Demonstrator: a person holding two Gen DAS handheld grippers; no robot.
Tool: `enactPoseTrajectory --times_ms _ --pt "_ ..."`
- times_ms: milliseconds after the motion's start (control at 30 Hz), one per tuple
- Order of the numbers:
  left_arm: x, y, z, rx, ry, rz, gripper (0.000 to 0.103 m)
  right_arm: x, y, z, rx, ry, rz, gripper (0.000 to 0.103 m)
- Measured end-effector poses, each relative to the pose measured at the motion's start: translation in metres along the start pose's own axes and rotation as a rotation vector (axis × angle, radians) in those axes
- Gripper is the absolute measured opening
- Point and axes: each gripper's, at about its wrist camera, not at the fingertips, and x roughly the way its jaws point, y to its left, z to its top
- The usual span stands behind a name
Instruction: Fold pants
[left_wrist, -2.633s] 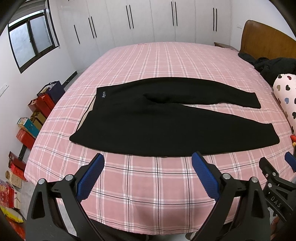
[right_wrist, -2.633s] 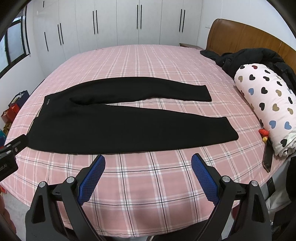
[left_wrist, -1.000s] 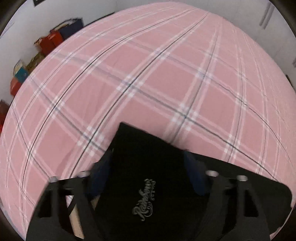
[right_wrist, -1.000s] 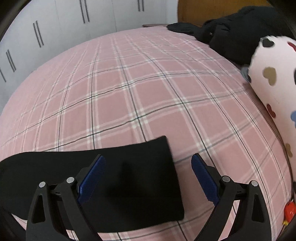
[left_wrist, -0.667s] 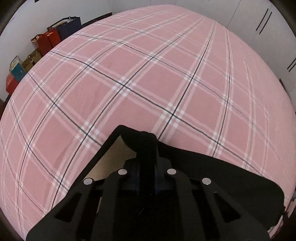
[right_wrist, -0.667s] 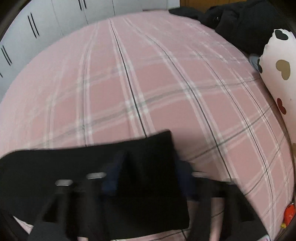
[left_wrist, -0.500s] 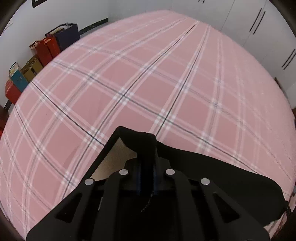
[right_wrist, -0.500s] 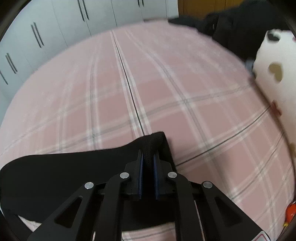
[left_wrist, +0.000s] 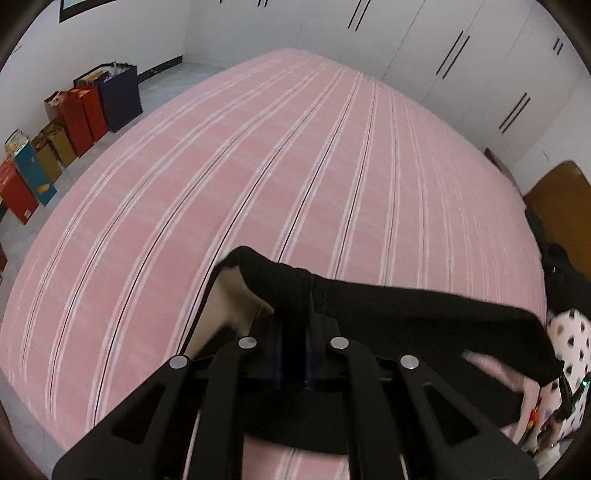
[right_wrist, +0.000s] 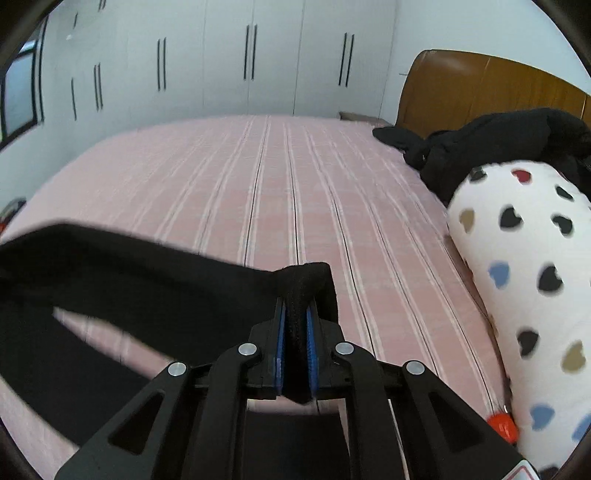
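Note:
Black pants (left_wrist: 424, 325) lie partly lifted over a pink plaid bed (left_wrist: 258, 166). My left gripper (left_wrist: 291, 325) is shut on the waistband corner, which shows a tan lining (left_wrist: 229, 306) beside it. My right gripper (right_wrist: 295, 321) is shut on the hem of one black leg (right_wrist: 147, 280) and holds it raised above the bed (right_wrist: 295, 192). The leg stretches away to the left as a band, with pink sheet showing under it. Both views are blurred by motion.
A white bolster with coloured hearts (right_wrist: 524, 280) lies along the bed's right side, with dark clothes (right_wrist: 498, 144) by the wooden headboard (right_wrist: 480, 88). Bags and boxes (left_wrist: 66, 129) stand on the floor left of the bed. White wardrobes (right_wrist: 229, 62) line the far wall.
Both grippers have closed on the pants, left on the waistband corner, right on a leg hem, and have lifted the cloth off the bed. Both views have tilted up toward the room.

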Motion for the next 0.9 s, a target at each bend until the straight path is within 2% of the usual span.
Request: enactPoseTrajectory --times_ms 33,100,133,167,200,233,267,300,333,367,400,433,533,700,833,867,900 --pt "0.002 0.009 -0.021 0.005 0.023 0.024 0.009 0.003 -0.001 -0.018 -0.008 0.036 -0.007 0.009" --pt "0.009 0.025 -0.049 -0.013 0.054 0.025 0.016 0.011 -0.003 -0.041 -0.021 0.1 -0.026 0.012" --pt "0.016 0.036 -0.066 -0.03 0.087 0.023 0.022 0.017 -0.004 -0.058 -0.024 0.143 -0.042 0.015" --pt "0.02 0.044 -0.076 -0.058 0.096 0.033 0.034 0.019 -0.006 -0.071 -0.02 0.177 -0.065 0.024" --pt "0.021 0.052 -0.084 -0.097 0.097 0.043 0.04 0.017 -0.007 -0.077 -0.012 0.186 -0.077 0.033" --pt "0.02 0.063 -0.093 -0.165 0.089 0.041 0.048 0.008 -0.01 -0.088 0.02 0.189 -0.095 0.036" --pt "0.015 0.076 -0.104 -0.265 0.068 -0.017 0.055 -0.001 -0.011 -0.092 0.046 0.18 -0.091 0.042" --pt "0.011 0.085 -0.111 -0.352 0.057 -0.086 0.058 -0.013 -0.01 -0.098 0.071 0.161 -0.082 0.046" --pt "0.007 0.092 -0.118 -0.435 0.043 -0.165 0.065 -0.023 -0.006 -0.102 0.084 0.148 -0.077 0.049" --pt "0.004 0.096 -0.125 -0.507 0.032 -0.227 0.074 -0.033 -0.002 -0.106 0.092 0.14 -0.071 0.057" --pt "0.003 0.097 -0.13 -0.554 0.027 -0.253 0.077 -0.041 0.004 -0.109 0.101 0.133 -0.064 0.063" --pt "0.005 0.092 -0.136 -0.583 0.03 -0.269 0.078 -0.05 0.011 -0.114 0.122 0.131 -0.043 0.065" --pt "0.022 0.084 -0.142 -0.647 0.089 -0.303 0.078 -0.058 0.03 -0.128 0.165 0.147 0.02 0.065" --pt "0.054 0.086 -0.139 -0.864 0.173 -0.422 0.078 -0.062 0.063 -0.144 0.211 0.19 0.113 0.065" --pt "0.068 0.087 -0.128 -0.931 0.217 -0.387 0.077 -0.058 0.066 -0.142 0.304 0.21 0.17 0.065" --pt "0.069 0.087 -0.126 -0.938 0.225 -0.389 0.076 -0.056 0.062 -0.139 0.337 0.216 0.181 0.067" --pt "0.069 0.086 -0.123 -0.935 0.231 -0.388 0.076 -0.053 0.057 -0.137 0.373 0.22 0.189 0.072"
